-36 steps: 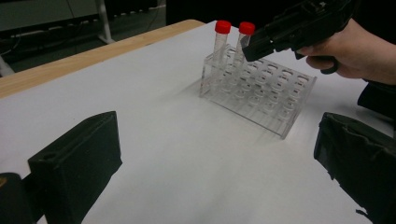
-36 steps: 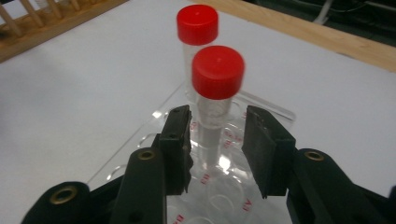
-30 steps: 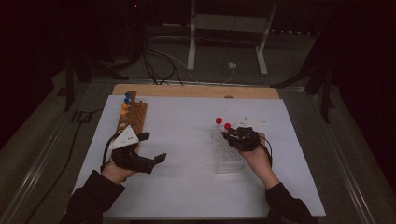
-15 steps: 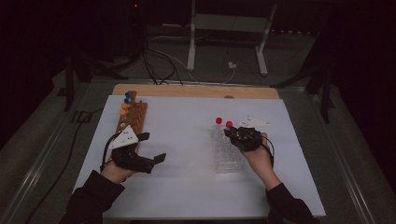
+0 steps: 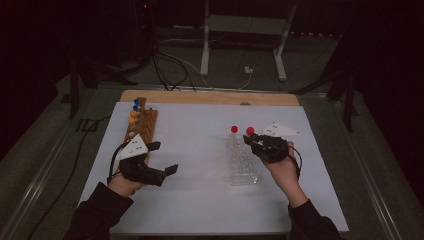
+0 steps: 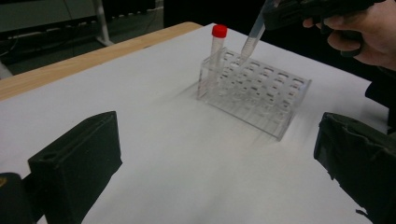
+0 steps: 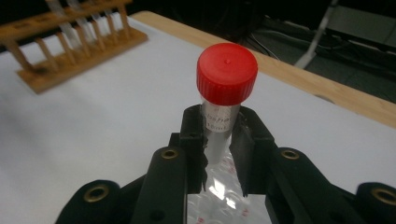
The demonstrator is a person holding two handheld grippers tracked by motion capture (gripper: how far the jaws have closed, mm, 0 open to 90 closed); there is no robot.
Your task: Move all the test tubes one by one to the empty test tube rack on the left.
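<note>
- Rising since the earlier frame: right gripper (image 5: 256, 141), jaws clamping a red-capped tube (image 7: 223, 100), lifting it tilted above the clear rack (image 6: 261, 95)
- Left gripper (image 5: 162, 157): jaws standing apart, resting near the wooden rack (image 5: 141, 125)
- Second red-capped tube (image 6: 216, 51): standing upright in the clear rack's corner

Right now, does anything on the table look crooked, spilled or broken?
Nothing is spilled or broken. The one thing off true is the red-capped tube clamped in the right gripper: it hangs tilted over the clear rack, its tip just above the holes, while the other tube stands upright.
</note>
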